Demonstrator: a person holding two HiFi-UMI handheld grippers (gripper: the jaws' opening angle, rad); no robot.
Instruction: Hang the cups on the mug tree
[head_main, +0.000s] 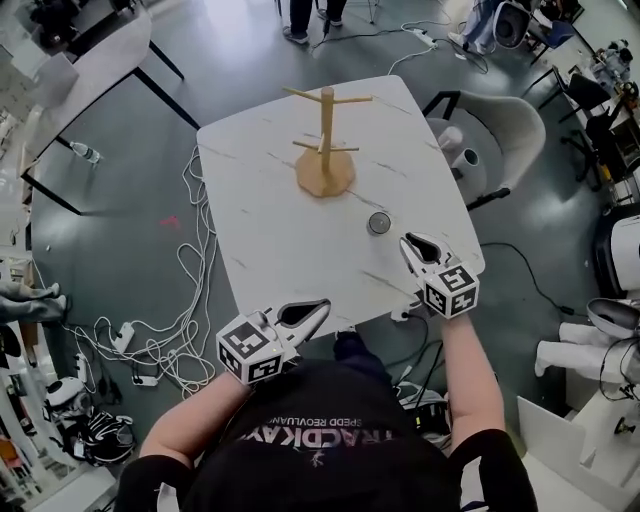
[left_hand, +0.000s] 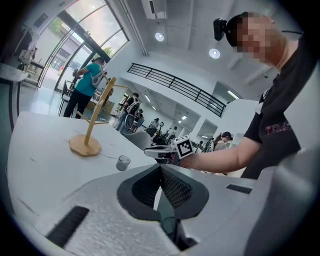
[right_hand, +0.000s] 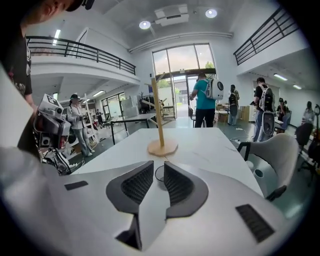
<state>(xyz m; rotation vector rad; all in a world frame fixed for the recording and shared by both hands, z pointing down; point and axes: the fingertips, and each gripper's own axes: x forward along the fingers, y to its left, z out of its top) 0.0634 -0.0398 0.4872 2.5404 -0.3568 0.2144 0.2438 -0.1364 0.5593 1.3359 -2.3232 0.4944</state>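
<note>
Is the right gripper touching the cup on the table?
Apart. The head view shows bare table between the right gripper and the cup, which stands just ahead of the jaws.

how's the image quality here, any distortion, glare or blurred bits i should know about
Head view: even light, no glare on the table, mild wide-angle bending at the edges. Left gripper view: strong fisheye, dark corners, bright windows upper left, mosaic patch upper right. Right gripper view: same fisheye curving the railing, window glare behind the mug tree, jaws hiding part of the cup.
</note>
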